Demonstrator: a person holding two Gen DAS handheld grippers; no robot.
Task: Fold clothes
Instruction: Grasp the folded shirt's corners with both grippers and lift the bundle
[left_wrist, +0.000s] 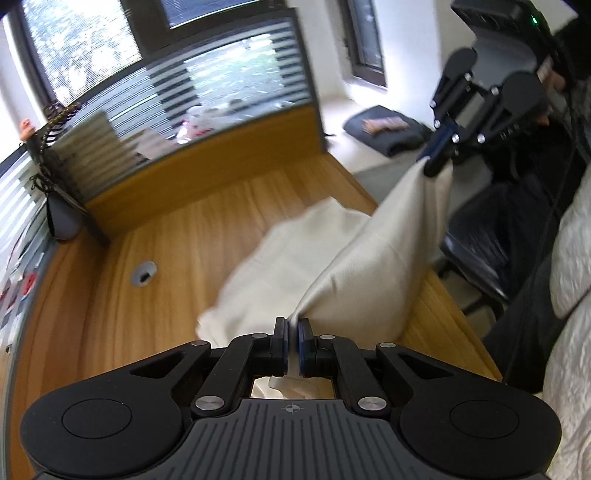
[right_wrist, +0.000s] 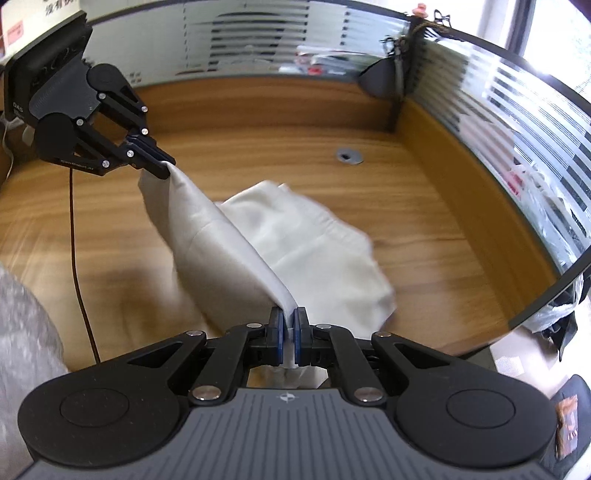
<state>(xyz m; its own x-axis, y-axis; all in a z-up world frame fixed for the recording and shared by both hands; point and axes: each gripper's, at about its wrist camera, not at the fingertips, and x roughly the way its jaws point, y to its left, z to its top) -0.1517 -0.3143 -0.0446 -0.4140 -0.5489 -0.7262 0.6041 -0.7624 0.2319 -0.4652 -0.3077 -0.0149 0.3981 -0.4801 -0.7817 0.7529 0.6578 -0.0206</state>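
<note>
A cream-white garment (left_wrist: 295, 266) hangs between my two grippers above the wooden desk, its lower part resting bunched on the desktop (right_wrist: 314, 236). My left gripper (left_wrist: 293, 326) is shut on one corner of the garment. It also shows in the right wrist view (right_wrist: 164, 168), at the upper left. My right gripper (right_wrist: 289, 317) is shut on the other corner. It shows in the left wrist view (left_wrist: 436, 162), at the upper right, with the cloth edge stretched taut between the two.
The wooden desk (left_wrist: 110, 295) has a grey cable grommet (right_wrist: 349, 156) and glass-and-wood partitions (left_wrist: 221, 147) along its back and side. A black office chair (left_wrist: 480, 251) stands beside the desk edge. A brown cable (right_wrist: 77, 277) runs across the desk.
</note>
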